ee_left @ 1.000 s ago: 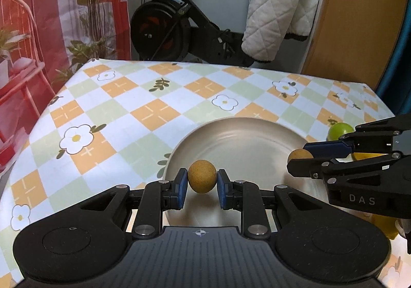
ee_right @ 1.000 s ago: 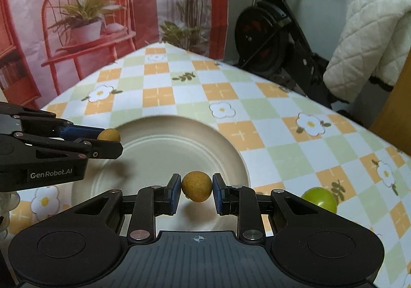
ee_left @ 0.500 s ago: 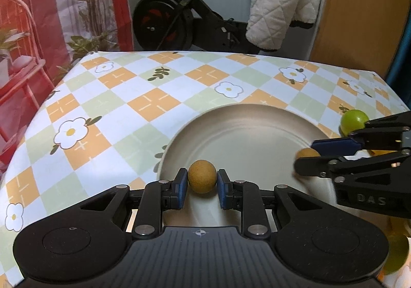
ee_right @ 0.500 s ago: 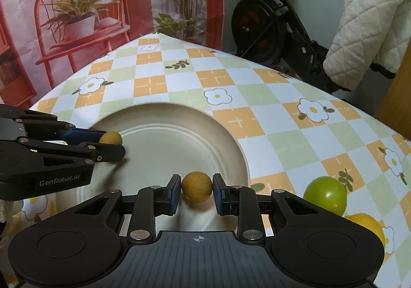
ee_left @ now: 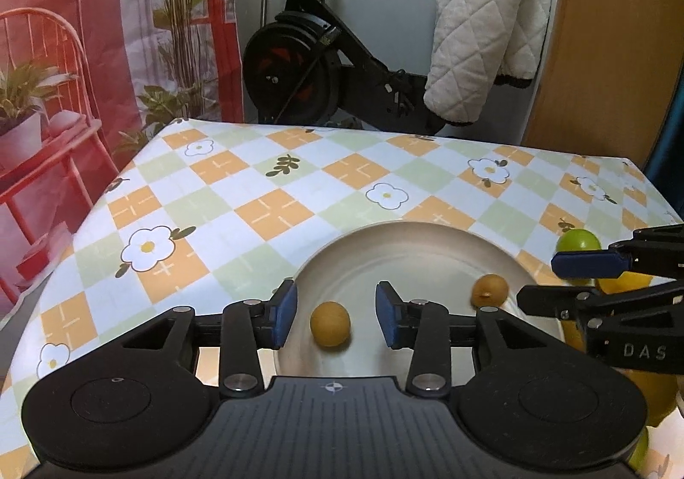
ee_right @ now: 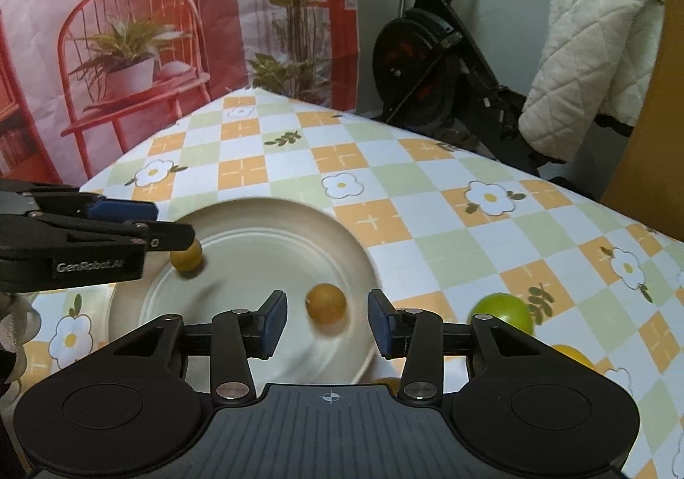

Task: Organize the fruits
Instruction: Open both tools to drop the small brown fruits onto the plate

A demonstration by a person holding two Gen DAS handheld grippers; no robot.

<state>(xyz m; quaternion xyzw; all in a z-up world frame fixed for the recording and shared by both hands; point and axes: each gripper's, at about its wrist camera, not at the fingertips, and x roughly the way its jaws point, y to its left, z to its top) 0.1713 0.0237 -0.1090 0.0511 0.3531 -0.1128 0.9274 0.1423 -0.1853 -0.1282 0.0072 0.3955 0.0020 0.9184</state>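
left tool (ee_left: pixel 334 310) jaws apart, brown fruit (ee_left: pixel 330 324) loose on plate (ee_left: pixel 410 231) between them | right tool (ee_right: pixel 325 324) jaws apart over second brown fruit (ee_right: pixel 325 303) | green fruit (ee_right: pixel 504 310) on bench at 3 o'clock of right tool, the nearer one

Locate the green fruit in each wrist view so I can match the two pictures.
Left wrist view: green fruit at the far right, on the tablecloth beyond the plate, partly behind the right tool's fingers.
Right wrist view: green fruit at lower right, on the tablecloth right of the plate.
Shared landmark: the plate.
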